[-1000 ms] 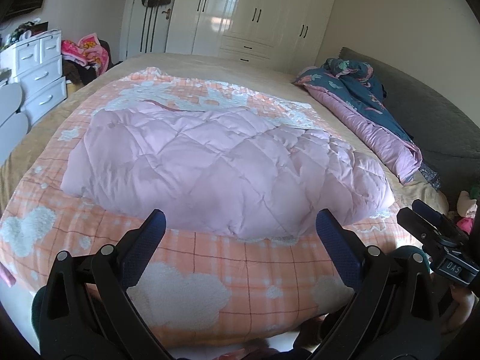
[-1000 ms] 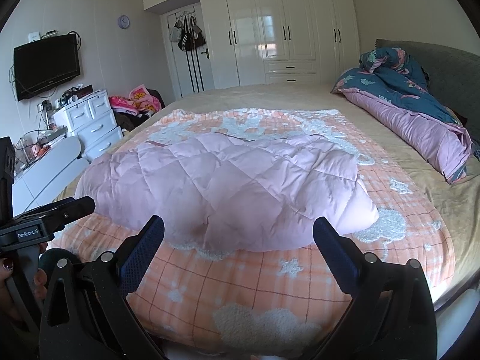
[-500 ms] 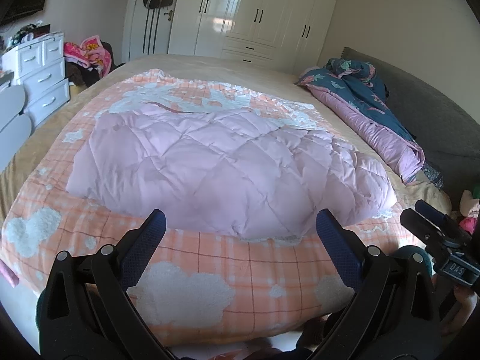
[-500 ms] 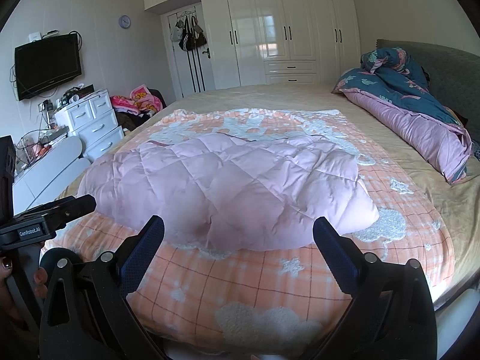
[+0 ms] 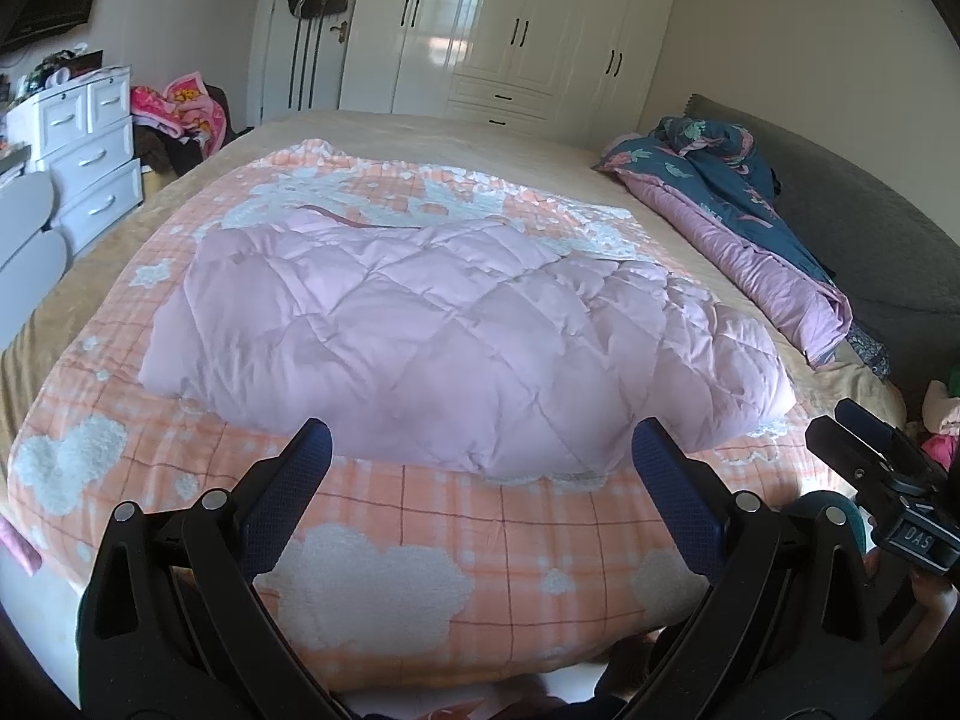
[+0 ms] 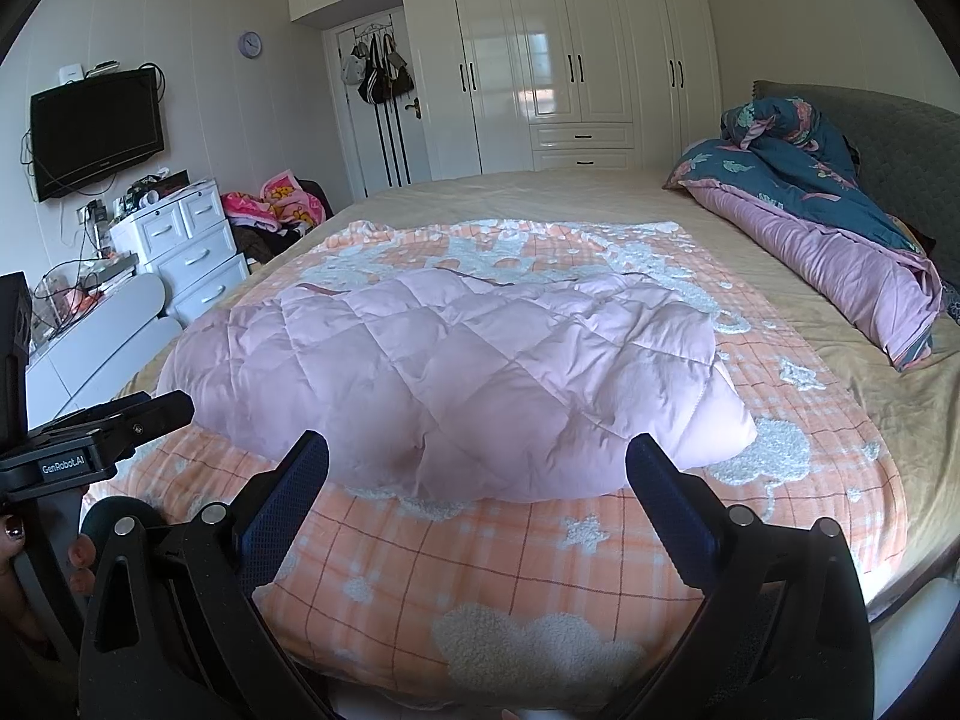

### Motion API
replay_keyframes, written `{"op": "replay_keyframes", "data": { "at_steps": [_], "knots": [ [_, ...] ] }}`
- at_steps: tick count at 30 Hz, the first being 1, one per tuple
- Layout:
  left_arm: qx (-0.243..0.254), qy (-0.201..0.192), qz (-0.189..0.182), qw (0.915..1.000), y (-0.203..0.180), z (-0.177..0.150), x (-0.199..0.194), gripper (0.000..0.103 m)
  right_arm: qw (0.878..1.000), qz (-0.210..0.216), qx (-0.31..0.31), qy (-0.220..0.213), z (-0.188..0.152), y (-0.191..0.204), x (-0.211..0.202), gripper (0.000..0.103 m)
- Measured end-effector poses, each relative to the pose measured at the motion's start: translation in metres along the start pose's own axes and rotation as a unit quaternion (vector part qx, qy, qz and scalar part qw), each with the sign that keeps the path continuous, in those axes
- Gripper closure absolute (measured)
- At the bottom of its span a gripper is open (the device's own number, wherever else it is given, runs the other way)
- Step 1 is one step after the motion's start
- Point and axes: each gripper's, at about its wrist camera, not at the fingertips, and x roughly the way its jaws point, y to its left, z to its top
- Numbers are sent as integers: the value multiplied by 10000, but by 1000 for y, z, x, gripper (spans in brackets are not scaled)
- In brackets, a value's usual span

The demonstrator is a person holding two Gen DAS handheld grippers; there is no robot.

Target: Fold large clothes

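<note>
Item: pink quilted coat (image 5: 456, 330), lying flat mid-blanket (image 5: 384, 570) on the bed (image 6: 540, 192). Left gripper (image 5: 477, 462) and right gripper (image 6: 477, 465): fingers wide apart, empty, short of coat's near edge. Risk: puffy, slippery fill; a shallow pinch likely slips or snags the blanket.

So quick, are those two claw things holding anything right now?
Left gripper: open, holding nothing, short of the pink quilted garment.
Right gripper: open, holding nothing.

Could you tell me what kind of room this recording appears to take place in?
A home bedroom, almost certainly. A large bed fills the view, with a pink quilted garment laid on it; white wardrobes line the far wall, and a TV hangs above a white dresser.
</note>
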Motion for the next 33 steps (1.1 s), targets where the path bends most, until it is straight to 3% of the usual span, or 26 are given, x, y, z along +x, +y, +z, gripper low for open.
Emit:
{"op": "replay_keyframes", "data": {
  "at_steps": [33],
  "knots": [
    [-18, 87, -34, 10000, 2, -3, 5, 9, 10000, 12, 0, 36, 1, 1, -4, 4]
  ]
}}
